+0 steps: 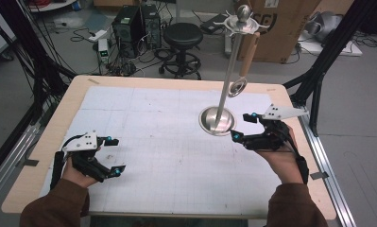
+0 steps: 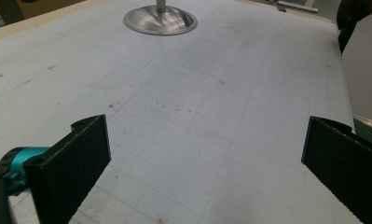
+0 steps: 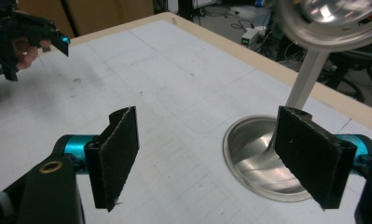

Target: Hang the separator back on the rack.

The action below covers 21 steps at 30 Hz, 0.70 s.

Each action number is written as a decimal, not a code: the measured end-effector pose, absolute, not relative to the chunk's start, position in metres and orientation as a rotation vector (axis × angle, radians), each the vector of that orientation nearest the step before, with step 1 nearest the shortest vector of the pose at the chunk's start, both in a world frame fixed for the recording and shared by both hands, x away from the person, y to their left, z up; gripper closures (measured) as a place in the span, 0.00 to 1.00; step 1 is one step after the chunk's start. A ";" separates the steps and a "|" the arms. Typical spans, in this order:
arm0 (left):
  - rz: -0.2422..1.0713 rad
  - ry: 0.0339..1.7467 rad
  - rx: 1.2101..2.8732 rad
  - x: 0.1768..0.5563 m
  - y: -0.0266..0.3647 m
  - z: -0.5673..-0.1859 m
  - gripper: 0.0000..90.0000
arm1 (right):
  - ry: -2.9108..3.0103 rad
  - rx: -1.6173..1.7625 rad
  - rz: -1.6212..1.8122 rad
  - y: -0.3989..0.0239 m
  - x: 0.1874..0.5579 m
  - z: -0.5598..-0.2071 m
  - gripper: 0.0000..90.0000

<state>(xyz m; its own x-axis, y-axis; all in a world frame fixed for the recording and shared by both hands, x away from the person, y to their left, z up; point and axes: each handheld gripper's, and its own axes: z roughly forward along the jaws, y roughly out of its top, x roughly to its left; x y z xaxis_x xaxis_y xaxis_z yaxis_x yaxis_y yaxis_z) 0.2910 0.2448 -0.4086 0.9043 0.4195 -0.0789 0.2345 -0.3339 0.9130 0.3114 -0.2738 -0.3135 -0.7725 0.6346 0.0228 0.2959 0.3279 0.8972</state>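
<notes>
1. Nearest the high camera, two brown sleeves come in from the bottom edge, each hand carrying a black two-jaw gripper over the table.
2. The left gripper hovers low over the near-left part of the white gridded mat; its jaws stand wide apart with nothing between them, and its own view shows bare mat in the gap.
3. The right gripper sits just beside the metal stand's base, on its right as the high view shows it. Its jaws are spread and grasp nothing; in the right gripper view the base lies partly behind the right-hand pad, apart from it.
4. The metal stand is polished steel: a round, dished base, a thin upright pole leaning slightly in the high view, and a crown of short hooks topped by a ball.
5. From one hook hangs a utensil with a pale wooden handle and a small round metal head at the bottom.
6. The stand rests on the mat right of centre, towards the far edge of the wooden table.
7. Behind the table a cardboard box carries dark printed letters, partly hidden and not readable.
</notes>
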 end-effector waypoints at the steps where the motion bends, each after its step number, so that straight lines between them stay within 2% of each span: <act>1: 0.203 0.477 1.932 0.291 0.244 -0.409 0.02 | 2.268 0.839 1.424 -0.274 0.311 -0.317 0.24; 21: 0.195 0.472 1.940 0.291 0.241 -0.410 0.02 | 2.287 0.883 1.434 -0.271 0.301 -0.362 0.22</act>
<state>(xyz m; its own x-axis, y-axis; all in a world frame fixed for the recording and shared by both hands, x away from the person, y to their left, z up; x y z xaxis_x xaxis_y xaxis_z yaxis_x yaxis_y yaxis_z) 0.2910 0.2411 -0.4103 0.9080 0.4113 -0.0799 0.2355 -0.3432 0.9093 0.3005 -0.2708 -0.3622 -0.7659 0.6393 0.0682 0.3397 0.3124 0.8871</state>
